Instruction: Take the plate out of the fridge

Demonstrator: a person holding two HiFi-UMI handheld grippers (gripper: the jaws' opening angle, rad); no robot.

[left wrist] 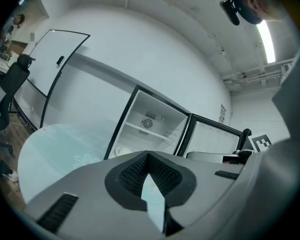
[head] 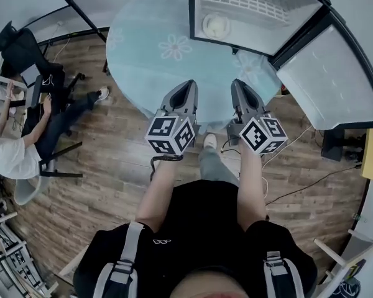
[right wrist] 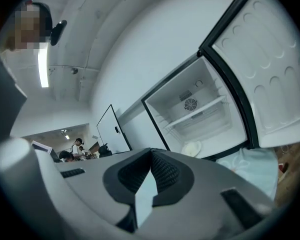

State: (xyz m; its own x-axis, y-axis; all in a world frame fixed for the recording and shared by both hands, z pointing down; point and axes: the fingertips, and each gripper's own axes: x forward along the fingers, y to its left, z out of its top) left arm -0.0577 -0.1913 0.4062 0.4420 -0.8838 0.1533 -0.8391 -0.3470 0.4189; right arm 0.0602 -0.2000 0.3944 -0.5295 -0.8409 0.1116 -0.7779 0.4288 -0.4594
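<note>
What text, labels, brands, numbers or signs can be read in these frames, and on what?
No text can be read anywhere.
Wall notice: too small and blurred to read.
Marker cubes: black-and-white square patterns only, no letters.
Shirt emblem: a small white shape, no words.
Fridge: no label in sight.

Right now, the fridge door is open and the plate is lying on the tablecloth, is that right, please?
Not quite: the fridge door is open, but the plate lies inside the fridge, not on the tablecloth, as the head view shows.
</note>
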